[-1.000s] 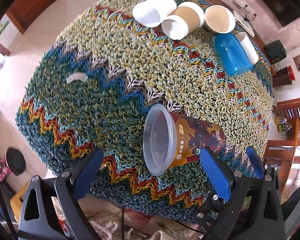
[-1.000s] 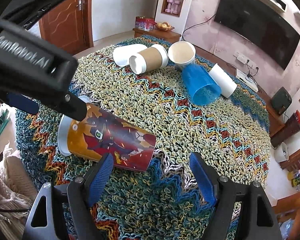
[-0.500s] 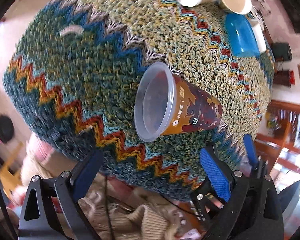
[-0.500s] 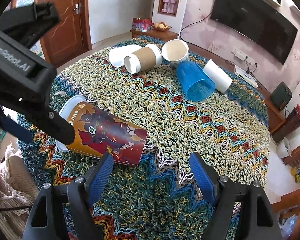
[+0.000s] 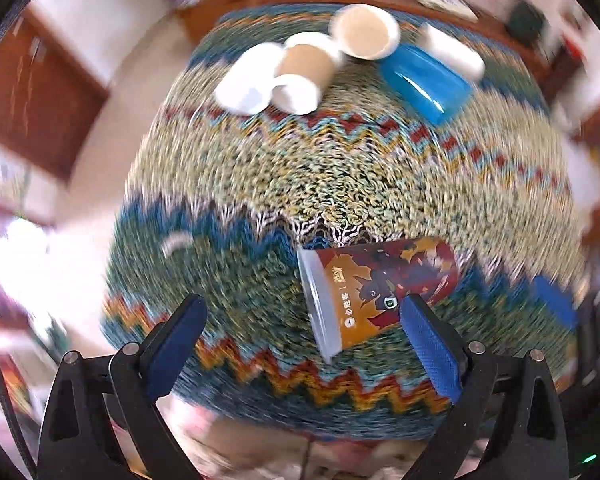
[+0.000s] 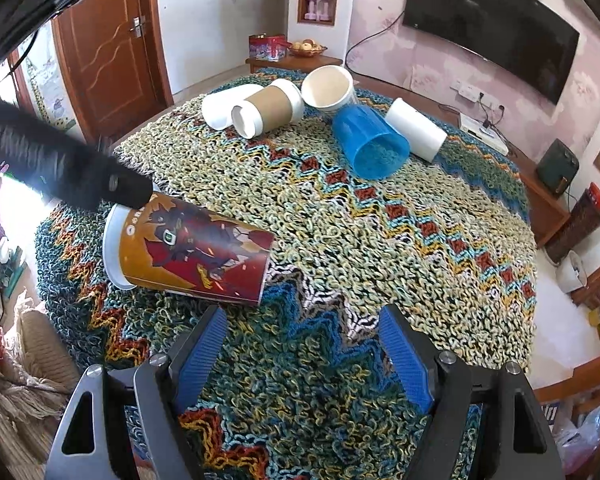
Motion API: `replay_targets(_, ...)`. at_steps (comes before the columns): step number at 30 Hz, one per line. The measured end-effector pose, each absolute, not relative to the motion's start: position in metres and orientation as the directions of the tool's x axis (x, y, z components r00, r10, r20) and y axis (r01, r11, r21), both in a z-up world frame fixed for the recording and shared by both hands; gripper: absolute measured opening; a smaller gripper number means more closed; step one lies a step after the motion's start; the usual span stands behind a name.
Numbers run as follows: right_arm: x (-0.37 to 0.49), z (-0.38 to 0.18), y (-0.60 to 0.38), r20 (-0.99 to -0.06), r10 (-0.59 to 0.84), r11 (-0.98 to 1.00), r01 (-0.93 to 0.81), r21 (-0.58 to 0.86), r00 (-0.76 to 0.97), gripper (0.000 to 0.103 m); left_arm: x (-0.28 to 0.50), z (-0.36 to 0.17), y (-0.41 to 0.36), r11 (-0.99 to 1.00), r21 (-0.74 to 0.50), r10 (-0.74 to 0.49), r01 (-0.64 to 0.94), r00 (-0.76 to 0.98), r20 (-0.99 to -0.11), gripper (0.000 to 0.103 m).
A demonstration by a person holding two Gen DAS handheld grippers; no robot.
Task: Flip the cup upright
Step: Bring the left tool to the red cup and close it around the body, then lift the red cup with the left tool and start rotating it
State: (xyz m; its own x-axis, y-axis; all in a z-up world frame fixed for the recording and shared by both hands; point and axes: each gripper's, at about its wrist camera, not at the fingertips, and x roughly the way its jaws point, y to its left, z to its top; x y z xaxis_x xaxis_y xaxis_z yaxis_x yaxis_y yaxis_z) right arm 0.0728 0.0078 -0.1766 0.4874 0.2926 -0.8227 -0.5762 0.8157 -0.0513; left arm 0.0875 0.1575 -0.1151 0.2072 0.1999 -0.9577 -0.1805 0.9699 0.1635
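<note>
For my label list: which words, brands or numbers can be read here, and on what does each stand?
"必胜客": on the printed cup, near its rim.
Red tin at the back: print too small to read.
No other text is readable.

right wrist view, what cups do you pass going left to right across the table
printed cup lying on its side → white cup → brown sleeved cup → paper cup with its mouth facing the camera → blue cup → white cup at the right end
</note>
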Motion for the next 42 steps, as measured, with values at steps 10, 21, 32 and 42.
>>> replay_targets(10, 0.072, -0.179, -0.001, -0.825, 0.298, 0.825, -0.564, -0.03, 0.48, 0.079, 0.097, -0.132, 0.123, 0.88, 0.363, 0.281, 0.306, 0.28, -0.918, 0.098)
replay_targets(21, 0.074, -0.181, -0.005, -0.829, 0.289, 0.839, -0.543, -0.021, 0.478, 0.079, 0.12, -0.162, 0.113, 0.785, 0.265, 0.238, 0.56, 0.122, -0.964, 0.098)
replay_targets(32, 0.074, -0.181, -0.011, -0.832, 0.275, 0.858, -0.513, -0.013, 0.482, 0.079, 0.137, -0.19, 0.083, 0.671, 0.246, 0.308, 0.7, 0.038, -0.951, 0.098)
replay_targets(42, 0.077, -0.182, -0.017, -0.836, 0.278, 0.877, -0.48, 0.02, 0.473, 0.079, 0.137, -0.214, 0.059, 0.598, 0.204, 0.403, 0.775, -0.071, -0.913, 0.077)
